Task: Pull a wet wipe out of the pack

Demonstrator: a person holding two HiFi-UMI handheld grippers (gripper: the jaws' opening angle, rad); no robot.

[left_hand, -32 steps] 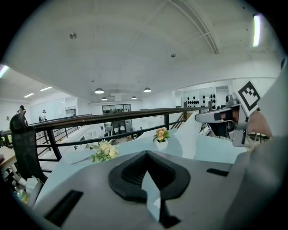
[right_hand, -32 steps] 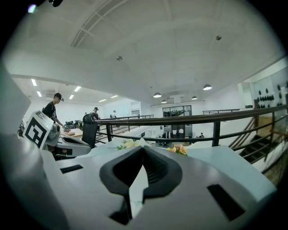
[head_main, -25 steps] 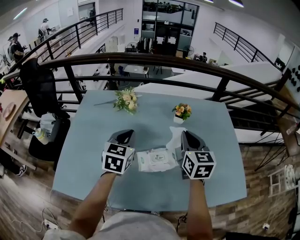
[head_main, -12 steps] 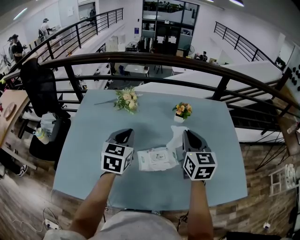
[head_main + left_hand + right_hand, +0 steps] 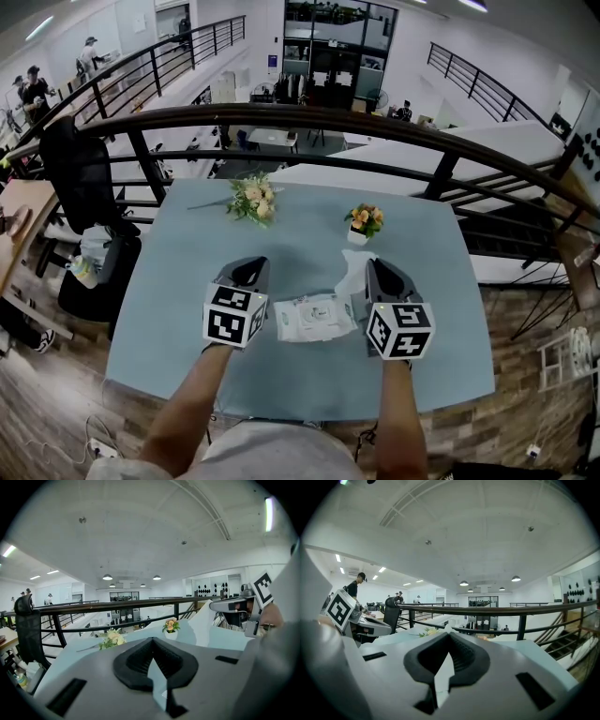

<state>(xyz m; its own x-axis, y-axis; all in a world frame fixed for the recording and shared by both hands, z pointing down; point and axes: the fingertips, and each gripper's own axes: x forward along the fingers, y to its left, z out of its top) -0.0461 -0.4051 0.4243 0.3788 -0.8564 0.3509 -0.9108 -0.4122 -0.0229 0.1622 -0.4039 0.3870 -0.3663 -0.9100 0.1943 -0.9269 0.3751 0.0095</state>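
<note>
A flat white plastic wipe pack (image 5: 314,317) with pale printing lies on the pale blue square table (image 5: 187,281), near the front edge and between the two grippers. From its top a thin white wet wipe (image 5: 352,274) rises in a crumpled, tapering sheet, up and to the right of the pack. Its upper end goes to the tips of the right gripper (image 5: 373,267). That gripper's jaws are clenched; its own view shows a narrow white strip pinched in the seam and a small white peak just above the tips. The lower end of the wipe sits in the pack's opening, not yet free of it.

The left gripper (image 5: 249,270) is held just beside the pack's left edge, apart from it. Its jaws are drawn together on nothing; only a sliver of table colour shows through them.

Farther back on the table lie a loose bunch of cream flowers (image 5: 253,200) and a small white pot of orange flowers (image 5: 364,223), well apart from the pack. Behind the table runs a dark curved metal railing (image 5: 309,117).
</note>
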